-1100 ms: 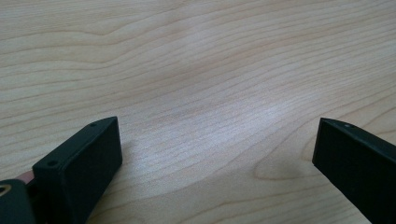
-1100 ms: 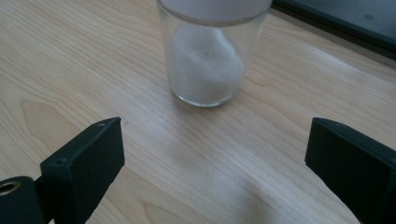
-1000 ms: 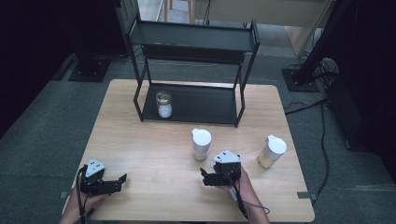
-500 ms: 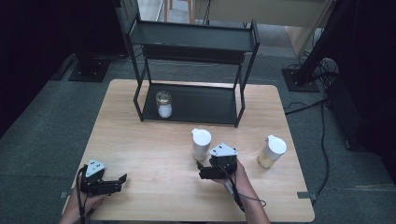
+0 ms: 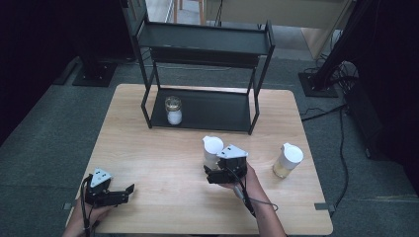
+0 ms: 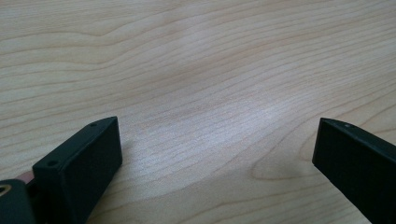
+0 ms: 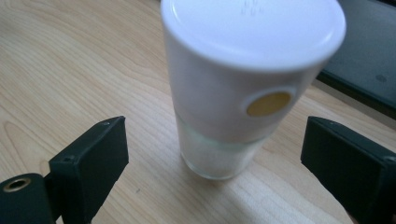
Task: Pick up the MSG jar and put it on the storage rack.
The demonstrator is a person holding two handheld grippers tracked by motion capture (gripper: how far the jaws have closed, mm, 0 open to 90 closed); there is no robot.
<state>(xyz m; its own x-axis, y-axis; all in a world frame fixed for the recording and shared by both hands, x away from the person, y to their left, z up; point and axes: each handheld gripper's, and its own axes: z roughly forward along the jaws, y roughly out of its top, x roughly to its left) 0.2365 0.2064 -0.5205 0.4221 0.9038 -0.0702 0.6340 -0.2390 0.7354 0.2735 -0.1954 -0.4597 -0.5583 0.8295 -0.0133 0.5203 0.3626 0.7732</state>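
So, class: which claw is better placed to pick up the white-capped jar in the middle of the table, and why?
The right claw. Its open jaws already stand on either side of the white-capped jar, lined up to close. The left claw sits open at the table's near left corner, facing bare wood.

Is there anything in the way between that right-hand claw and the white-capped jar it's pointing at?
Nothing visible. The right gripper is open, and the jar stands upright just ahead of its two jaws, with bare table between them.
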